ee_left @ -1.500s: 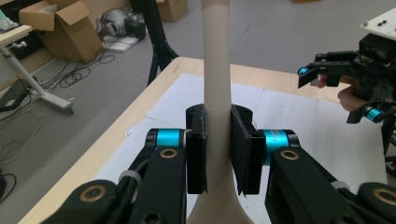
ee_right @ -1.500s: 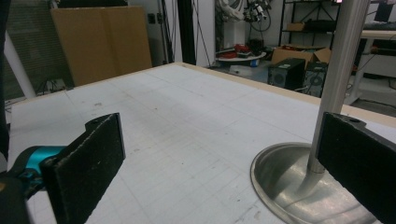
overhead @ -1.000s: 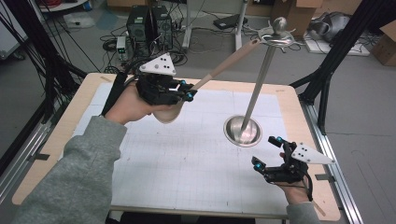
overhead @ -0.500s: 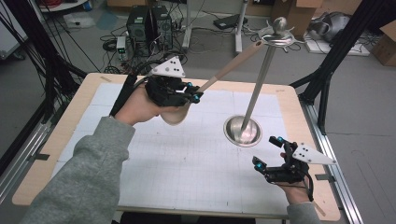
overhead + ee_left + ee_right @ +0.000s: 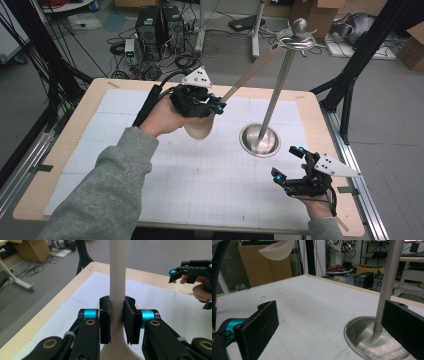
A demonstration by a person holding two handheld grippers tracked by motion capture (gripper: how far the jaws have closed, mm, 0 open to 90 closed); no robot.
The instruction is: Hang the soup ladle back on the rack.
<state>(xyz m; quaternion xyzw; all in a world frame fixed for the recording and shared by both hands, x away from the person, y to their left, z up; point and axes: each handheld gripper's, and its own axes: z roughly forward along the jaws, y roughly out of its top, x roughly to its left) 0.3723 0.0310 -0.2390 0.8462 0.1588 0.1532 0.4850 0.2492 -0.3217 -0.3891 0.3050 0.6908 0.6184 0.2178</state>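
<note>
Left gripper [image 5: 216,106] clamped on wooden spoon's [image 5: 200,127] handle — raised toward metal stand [image 5: 260,140], right gripper [image 5: 291,167] wide open — holding nothing.

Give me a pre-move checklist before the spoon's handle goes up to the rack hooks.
1. Left gripper shut on the wooden spoon: ok, fingers press both sides of the handle.
2. Handle end near the hooks: ok, though contact cannot be told.
3. Metal stand upright on its base: ok.
4. Right gripper open, away from the stand: ok.
5. Hole in the handle end: cannot tell.
</note>
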